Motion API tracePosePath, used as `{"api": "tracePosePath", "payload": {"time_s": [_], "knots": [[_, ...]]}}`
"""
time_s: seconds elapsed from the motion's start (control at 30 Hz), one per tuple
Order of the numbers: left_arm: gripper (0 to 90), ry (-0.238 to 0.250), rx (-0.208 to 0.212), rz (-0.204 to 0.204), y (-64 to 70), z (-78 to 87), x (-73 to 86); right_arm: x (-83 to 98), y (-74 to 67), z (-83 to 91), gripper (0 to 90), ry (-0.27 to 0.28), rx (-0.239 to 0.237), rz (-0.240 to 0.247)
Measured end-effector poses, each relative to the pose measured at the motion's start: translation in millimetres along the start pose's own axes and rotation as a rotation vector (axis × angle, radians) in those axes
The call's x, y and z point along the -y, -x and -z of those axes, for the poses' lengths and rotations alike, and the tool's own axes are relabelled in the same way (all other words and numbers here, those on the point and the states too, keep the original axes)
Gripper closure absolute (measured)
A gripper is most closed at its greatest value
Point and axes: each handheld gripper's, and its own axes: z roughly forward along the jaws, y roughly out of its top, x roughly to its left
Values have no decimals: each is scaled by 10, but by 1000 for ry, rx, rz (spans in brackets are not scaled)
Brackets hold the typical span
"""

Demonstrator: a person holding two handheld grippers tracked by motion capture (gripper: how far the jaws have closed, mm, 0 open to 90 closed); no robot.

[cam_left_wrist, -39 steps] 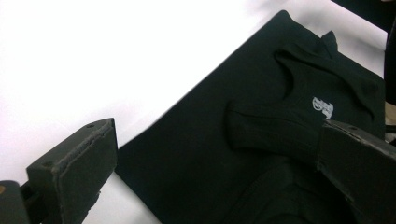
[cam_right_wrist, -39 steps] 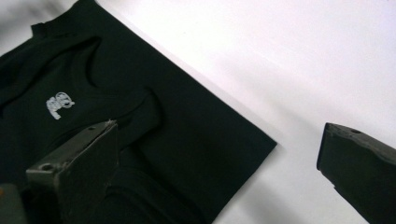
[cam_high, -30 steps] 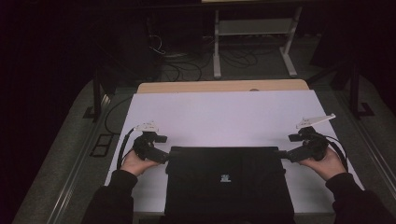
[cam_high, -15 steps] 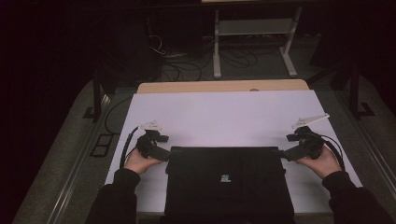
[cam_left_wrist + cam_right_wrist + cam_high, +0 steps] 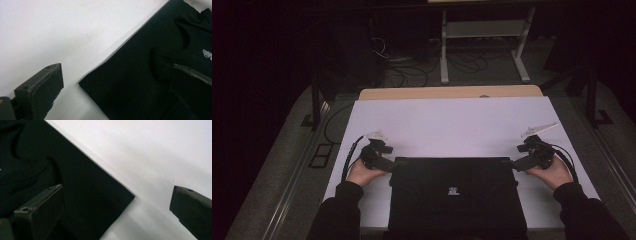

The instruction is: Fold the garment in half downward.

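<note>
High view: black folded shirt (image 5: 457,195) lies flat at the lower centre of the white counter (image 5: 452,122), small white logo facing up. Left gripper (image 5: 384,163) sits at its upper-left corner, right gripper (image 5: 516,164) at its upper-right corner. Left gripper view: fingers (image 5: 40,90) spread wide, straddling the shirt's corner (one over cloth, one over bare counter), gripping nothing. Right gripper view: same, fingers (image 5: 40,207) wide apart across the corner, nothing clamped.

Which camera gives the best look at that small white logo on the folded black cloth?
The high view: the whole folded black cloth lies flat, with the small white logo at its middle. The left gripper view catches only the logo's edge, cut off at the frame; the right gripper view shows a cloth corner.
</note>
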Motion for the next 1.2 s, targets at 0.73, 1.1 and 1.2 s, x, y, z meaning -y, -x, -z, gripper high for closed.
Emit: {"api": "tracePosePath", "payload": {"time_s": [0.73,1.1,1.2], "knots": [[148,-10,-21,-16,-79,-48,36,72,78,-93,209,-13,2,12],[286,-9,2,-12,-145,-60,64,57,78,-168,407,-28,-8,31],[326,-13,3,-20,-157,-67,71,53,71,-171,456,-24,4,32]]}}
